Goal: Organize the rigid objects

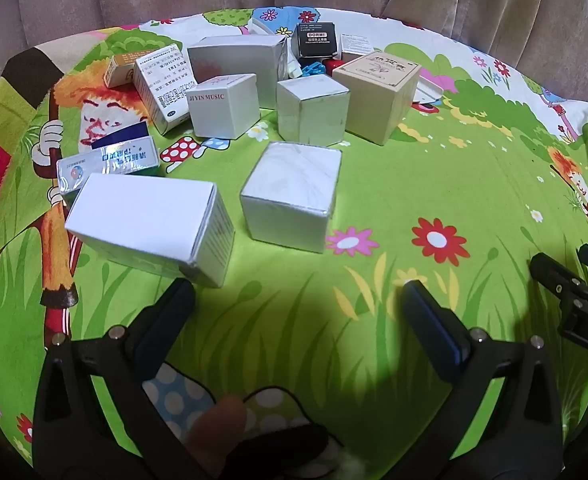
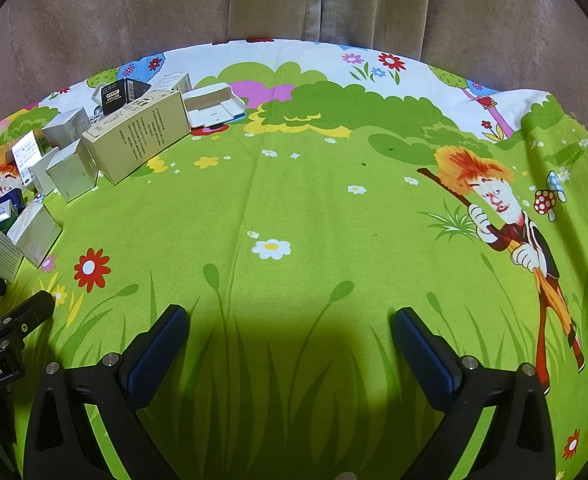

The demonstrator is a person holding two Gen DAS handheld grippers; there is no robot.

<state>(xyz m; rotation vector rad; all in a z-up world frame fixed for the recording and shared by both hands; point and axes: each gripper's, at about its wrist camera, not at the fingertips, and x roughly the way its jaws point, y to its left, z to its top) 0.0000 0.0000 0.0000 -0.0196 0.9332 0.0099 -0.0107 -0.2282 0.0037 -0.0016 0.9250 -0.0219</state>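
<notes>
Boxes cluster on the left part of the cloth [image 2: 294, 208]. Nearest the left gripper [image 1: 297, 300] lies a long box [image 1: 146, 224], with a cube box [image 1: 294, 196] to its right. Behind these stand the lettered box [image 1: 224, 106], a second cube [image 1: 311, 110] and the tan box [image 1: 375, 94] in a row. The right gripper [image 2: 290, 328] hangs over bare cloth, well right of the cluster

The cloth [image 2: 294, 200] is showing bright green with cartoon flowers and mushrooms — white boxes [image 1: 290, 196], a tan box [image 1: 377, 92], a black one [image 1: 317, 40]; curtain [image 2: 325, 0] showing dull brown.
</notes>
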